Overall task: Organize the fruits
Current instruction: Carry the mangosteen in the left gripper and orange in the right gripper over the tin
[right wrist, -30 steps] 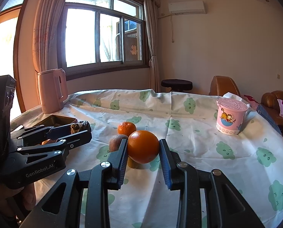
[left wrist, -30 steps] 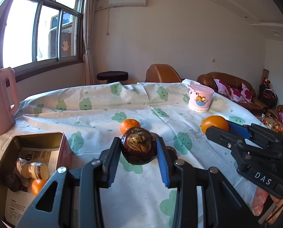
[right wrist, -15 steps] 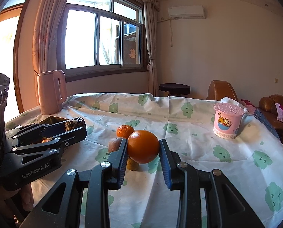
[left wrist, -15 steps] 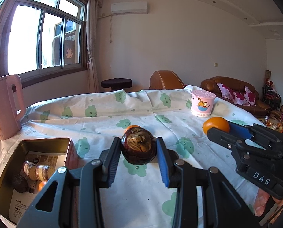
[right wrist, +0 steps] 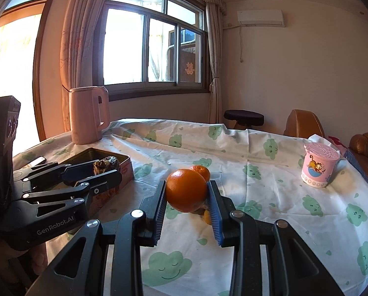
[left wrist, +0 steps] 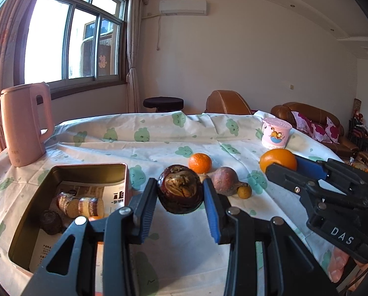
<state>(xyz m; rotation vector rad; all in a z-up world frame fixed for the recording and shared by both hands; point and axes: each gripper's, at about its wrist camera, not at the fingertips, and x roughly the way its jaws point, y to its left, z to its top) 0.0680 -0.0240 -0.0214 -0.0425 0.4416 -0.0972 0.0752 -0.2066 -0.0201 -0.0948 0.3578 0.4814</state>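
Note:
My left gripper (left wrist: pixel 180 198) is shut on a dark brown round fruit (left wrist: pixel 180 191), held above the cloth just right of an open metal tin (left wrist: pixel 67 169). The tin holds sliced pieces (left wrist: pixel 80 204), a dark fruit (left wrist: pixel 51 222) and a bit of orange. My right gripper (right wrist: pixel 186 197) is shut on a large orange (right wrist: pixel 185 189). It shows in the left wrist view as the right gripper (left wrist: pixel 283 166) with the orange (left wrist: pixel 275 157). A mandarin (left wrist: pixel 200 163), a purplish fruit (left wrist: pixel 224 181) and a small yellow fruit (left wrist: pixel 244 192) lie on the cloth.
A pink kettle (left wrist: pixel 26 123) stands beyond the tin at the table's far left. A pink lidded cup (left wrist: pixel 275 133) sits at the far right. A phone (right wrist: pixel 37 160) lies by the tin's left side. Brown sofas (left wrist: pixel 314 125) and a stool (left wrist: pixel 163 103) stand behind the table.
Both grippers have swung left with their fruits still gripped. The tin and the kettle now show more fully and sit nearer the middle of both views.

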